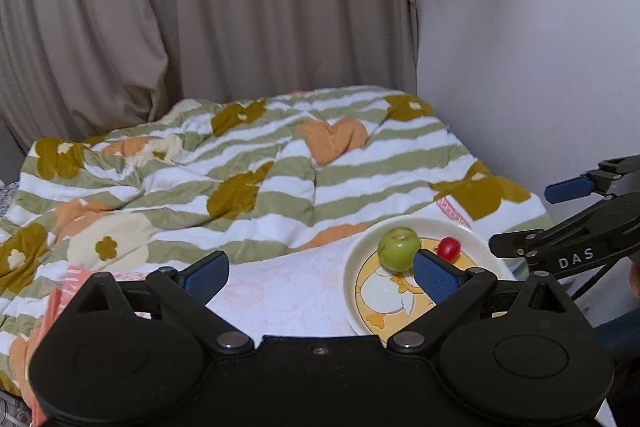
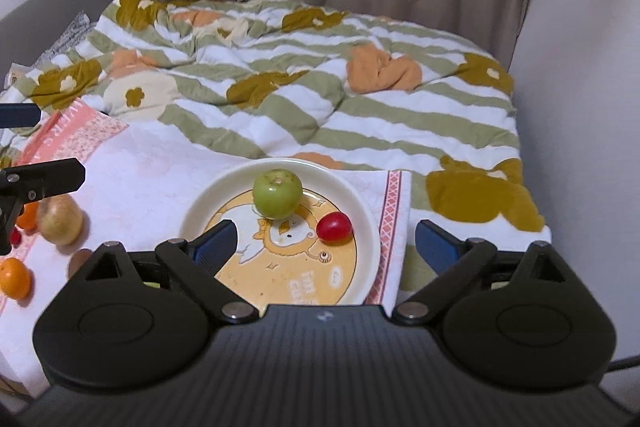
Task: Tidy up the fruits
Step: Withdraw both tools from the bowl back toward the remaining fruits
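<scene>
A cream plate [image 2: 366,227] with a cartoon print lies on a white cloth. On it rest a green apple [image 2: 277,193] and a small red tomato [image 2: 334,226], apart from each other. My right gripper [image 2: 326,241] hangs open above the plate's near side, with nothing between its blue pads. In the left wrist view the same plate [image 1: 352,267], green apple [image 1: 398,249] and red tomato [image 1: 448,248] sit at the right. My left gripper [image 1: 320,273] is open over the white cloth, holding nothing. A yellowish apple [image 2: 60,219] and an orange [image 2: 14,278] lie left of the plate.
A striped flowered quilt [image 2: 304,83] covers the bed behind the white cloth [image 2: 148,167]. Beige curtains [image 1: 224,11] and a pale wall [image 1: 532,47] close off the back and right. The other gripper's black frame [image 1: 576,247] juts in from the right in the left wrist view.
</scene>
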Demonstrator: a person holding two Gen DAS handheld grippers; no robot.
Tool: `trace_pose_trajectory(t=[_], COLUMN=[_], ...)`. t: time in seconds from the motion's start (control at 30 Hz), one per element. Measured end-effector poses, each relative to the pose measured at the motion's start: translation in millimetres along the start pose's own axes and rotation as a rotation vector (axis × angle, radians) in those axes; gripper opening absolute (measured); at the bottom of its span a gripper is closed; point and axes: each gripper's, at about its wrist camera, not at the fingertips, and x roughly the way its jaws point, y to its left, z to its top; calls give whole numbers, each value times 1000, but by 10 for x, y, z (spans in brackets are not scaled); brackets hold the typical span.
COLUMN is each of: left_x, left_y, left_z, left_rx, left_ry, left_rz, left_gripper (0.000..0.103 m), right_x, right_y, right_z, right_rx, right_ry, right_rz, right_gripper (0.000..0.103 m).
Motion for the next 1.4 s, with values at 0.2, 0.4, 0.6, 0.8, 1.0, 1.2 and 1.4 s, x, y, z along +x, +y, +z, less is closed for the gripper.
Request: trace_pose_trajectory(t=[0.2,0.4,0.6,0.8,1.0,1.2,1.4], left_x=[-519,-955,-1285,-1475,-1564,-1523,-1406], left_y=[-24,48,259,578,923,1297,1620], left_z=[-160,-404,-706,-1072,-1400,-1654,-1865], left_rx=[-25,-63,-108,-137,-122,-74,-32], left_ry=[-49,-57,-59,-44,-13,-2,-9], left_rz=[56,122,172,178,148,107,72], left_gripper=[102,103,103,103,103,103,103], right_x=[-491,-893,-1129,-1274,-1323,-1257,-1063], right_y=[122,345,572,913,1330,1793,2232], right_z=[-130,-304,-495,-710,-883,-1051,-1291], right_rx=[-5,-22,-2,39,115,187,240], right_ry=[-40,-69,-76,-69,-45,-38,-49], right_rz=[-13,-44,-60,-82,-107,-117,-114], right_gripper=[103,103,103,103,103,103,103])
